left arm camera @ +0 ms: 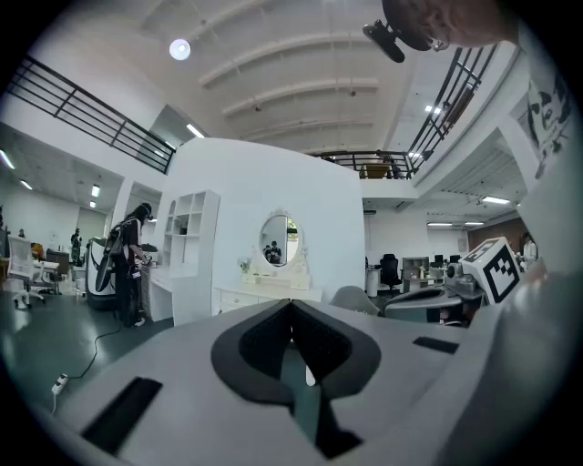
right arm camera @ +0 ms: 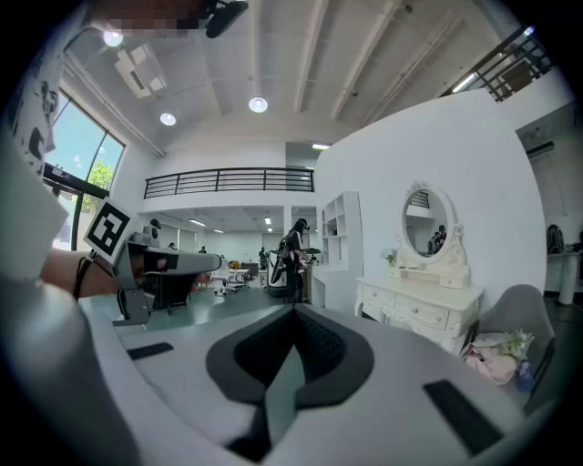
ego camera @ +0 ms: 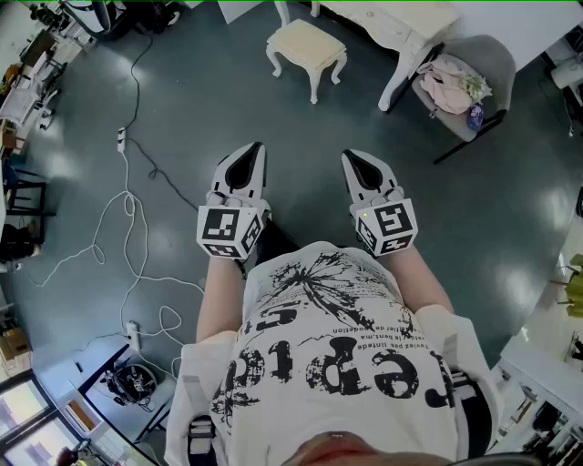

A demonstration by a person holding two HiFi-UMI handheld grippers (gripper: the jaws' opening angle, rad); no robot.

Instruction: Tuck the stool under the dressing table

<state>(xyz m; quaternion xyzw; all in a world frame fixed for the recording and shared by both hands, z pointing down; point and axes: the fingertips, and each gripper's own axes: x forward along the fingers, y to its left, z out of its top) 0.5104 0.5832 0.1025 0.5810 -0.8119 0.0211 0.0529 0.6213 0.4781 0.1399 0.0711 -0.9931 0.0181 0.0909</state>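
The cream stool [ego camera: 305, 47] with curved white legs stands on the grey floor, out in front of the white dressing table [ego camera: 405, 23] at the top of the head view. My left gripper [ego camera: 256, 149] and right gripper [ego camera: 351, 157] are held side by side in front of the person's chest, well short of the stool. Both are shut with nothing between the jaws. The left gripper [left arm camera: 291, 303] faces the dressing table [left arm camera: 260, 296] and its oval mirror [left arm camera: 278, 239]. From the right gripper [right arm camera: 293, 309], the dressing table [right arm camera: 421, 308] lies to the right. The stool is hidden in both gripper views.
A grey chair [ego camera: 492, 59] heaped with clothes stands right of the dressing table. White and black cables [ego camera: 127, 214] and a power strip [ego camera: 120, 138] lie on the floor at left. A person [left arm camera: 127, 264] stands by white shelving farther off.
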